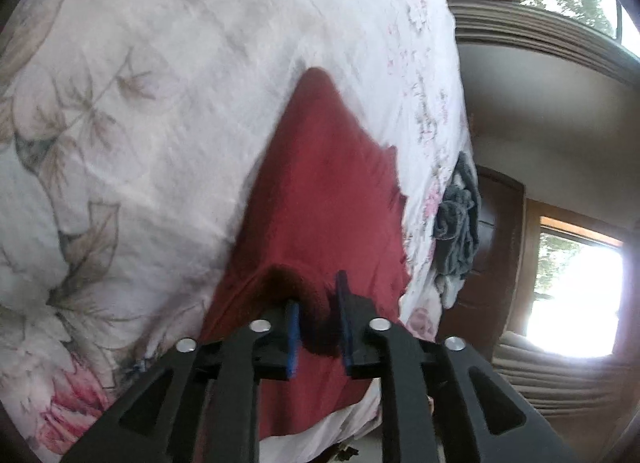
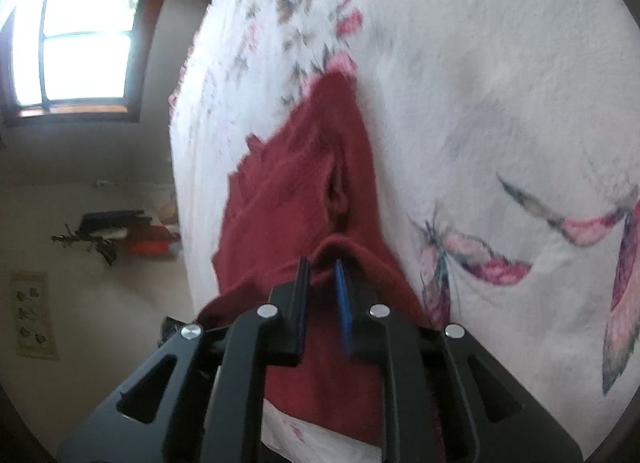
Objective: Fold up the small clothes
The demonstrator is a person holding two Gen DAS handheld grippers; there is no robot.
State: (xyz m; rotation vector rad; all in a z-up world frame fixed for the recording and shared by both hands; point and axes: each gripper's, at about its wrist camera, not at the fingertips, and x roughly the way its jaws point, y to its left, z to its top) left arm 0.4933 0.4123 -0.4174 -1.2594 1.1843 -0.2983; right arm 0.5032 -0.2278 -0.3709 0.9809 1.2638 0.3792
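Note:
A dark red garment (image 1: 320,191) lies stretched over the floral bed sheet (image 1: 160,103), narrowing to a point at its far end. My left gripper (image 1: 318,297) is shut on a bunched fold of its near edge, the cloth pinched between the blue pads. In the right wrist view the same red garment (image 2: 304,183) runs away from me across the sheet (image 2: 500,103). My right gripper (image 2: 322,275) is shut on another fold of its near edge. Both views are tilted and a little blurred.
A crumpled grey garment (image 1: 460,223) lies at the bed's right edge. Beyond the bed are windows (image 1: 576,283) with curtains, a wooden door, and floor clutter (image 2: 116,235) with a small mat (image 2: 34,315).

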